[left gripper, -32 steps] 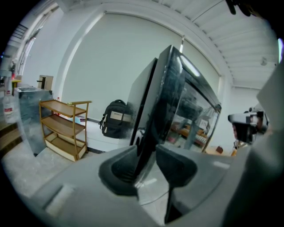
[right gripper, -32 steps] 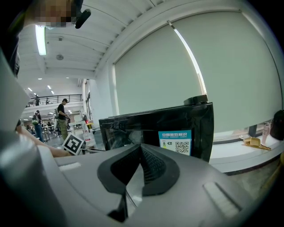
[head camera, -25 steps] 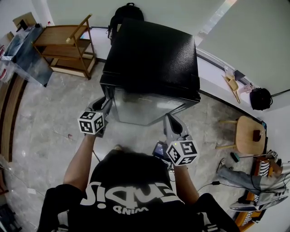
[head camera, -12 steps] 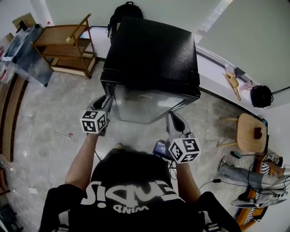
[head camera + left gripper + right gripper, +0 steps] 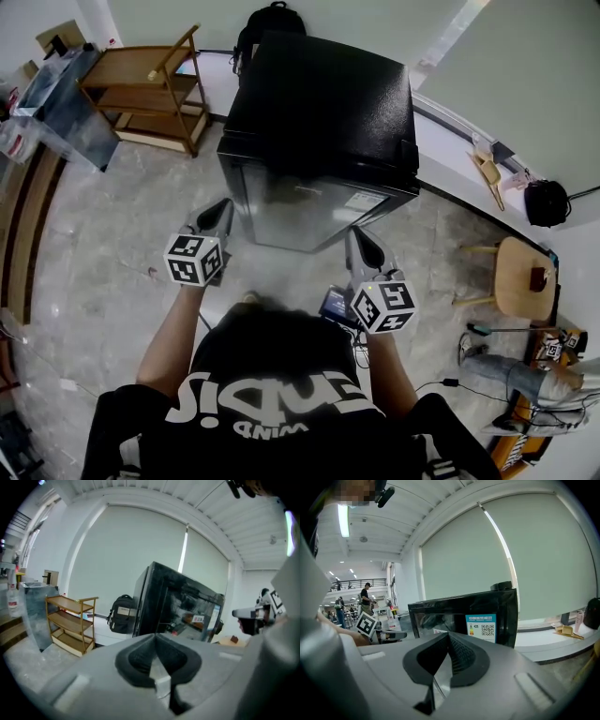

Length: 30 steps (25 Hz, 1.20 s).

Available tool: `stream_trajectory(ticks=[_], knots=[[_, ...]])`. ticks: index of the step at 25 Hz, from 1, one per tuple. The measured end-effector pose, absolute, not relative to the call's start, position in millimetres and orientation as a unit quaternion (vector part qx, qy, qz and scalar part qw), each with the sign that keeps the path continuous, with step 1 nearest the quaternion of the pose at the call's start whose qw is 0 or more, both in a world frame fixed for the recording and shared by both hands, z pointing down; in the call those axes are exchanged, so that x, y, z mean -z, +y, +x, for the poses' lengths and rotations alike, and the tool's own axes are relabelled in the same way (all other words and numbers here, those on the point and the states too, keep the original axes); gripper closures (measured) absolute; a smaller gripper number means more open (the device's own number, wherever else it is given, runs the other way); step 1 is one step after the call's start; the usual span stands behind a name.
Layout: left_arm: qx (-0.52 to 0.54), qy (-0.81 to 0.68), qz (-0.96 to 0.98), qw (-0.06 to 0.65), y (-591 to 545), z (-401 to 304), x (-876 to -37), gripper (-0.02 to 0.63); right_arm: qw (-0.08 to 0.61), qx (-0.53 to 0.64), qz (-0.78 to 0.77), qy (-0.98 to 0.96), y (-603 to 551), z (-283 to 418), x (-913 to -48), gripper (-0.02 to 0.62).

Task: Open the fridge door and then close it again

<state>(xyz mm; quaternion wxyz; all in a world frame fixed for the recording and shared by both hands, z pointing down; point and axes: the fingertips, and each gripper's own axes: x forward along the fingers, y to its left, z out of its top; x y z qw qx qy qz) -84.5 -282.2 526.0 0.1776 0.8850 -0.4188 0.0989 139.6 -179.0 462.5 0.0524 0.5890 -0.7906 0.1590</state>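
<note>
The black fridge (image 5: 319, 103) stands in front of me with its glass door (image 5: 300, 211) closed against the body. My left gripper (image 5: 223, 206) hovers just left of the door's left edge, clear of it. Its jaws have just been closing and now meet with nothing between them. In the left gripper view the gripper (image 5: 154, 637) points past the fridge (image 5: 183, 606). My right gripper (image 5: 360, 234) is shut and empty in front of the door's lower right corner. The right gripper view shows the gripper (image 5: 449, 634) facing the fridge (image 5: 464, 616) and its blue label (image 5: 481, 626).
A wooden shelf rack (image 5: 141, 89) stands at the far left and a black backpack (image 5: 267, 23) leans behind the fridge. A round wooden stool (image 5: 520, 277) and a black bag (image 5: 542, 202) are at the right. A small device (image 5: 336, 305) and cables lie on the floor by my feet.
My left gripper has drawn back from the door's left edge and risen a little, and its jaws have closed. The right gripper has stayed where it was.
</note>
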Motion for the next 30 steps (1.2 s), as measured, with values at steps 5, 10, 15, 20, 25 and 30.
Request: stream_trajectory(ticks=[5,10,15,20,25,30], knots=[[-0.084,-0.412,0.891,0.17,-258.5,-87.8,-504.2,0.606,0.052,-0.161,0.578,-0.798,-171.4,131.7,-463.4,0.597],[-0.065,-0.414,0.893,0.165,-237.1,-95.9,-482.4,0.606,0.053,-0.163,0.567,-0.806,-164.7,123.2,-465.7,0.597],[-0.046,-0.42,0.893,0.153,-218.6,-103.9,-462.2,0.606,0.053,-0.162,0.558,-0.812,-161.3,116.5,-463.7,0.597],[-0.044,-0.432,0.891,0.131,-199.3,-113.6,-451.2,0.606,0.052,-0.153,0.549,-0.82,-161.7,109.5,-459.6,0.597],[-0.018,-0.461,0.876,0.141,-186.3,-133.7,-442.2,0.606,0.05,-0.147,0.538,-0.829,-158.3,101.7,-456.7,0.597],[-0.014,-0.48,0.866,0.141,-182.1,-146.1,-444.9,0.606,0.053,-0.145,0.533,-0.832,-155.5,97.7,-459.0,0.597]])
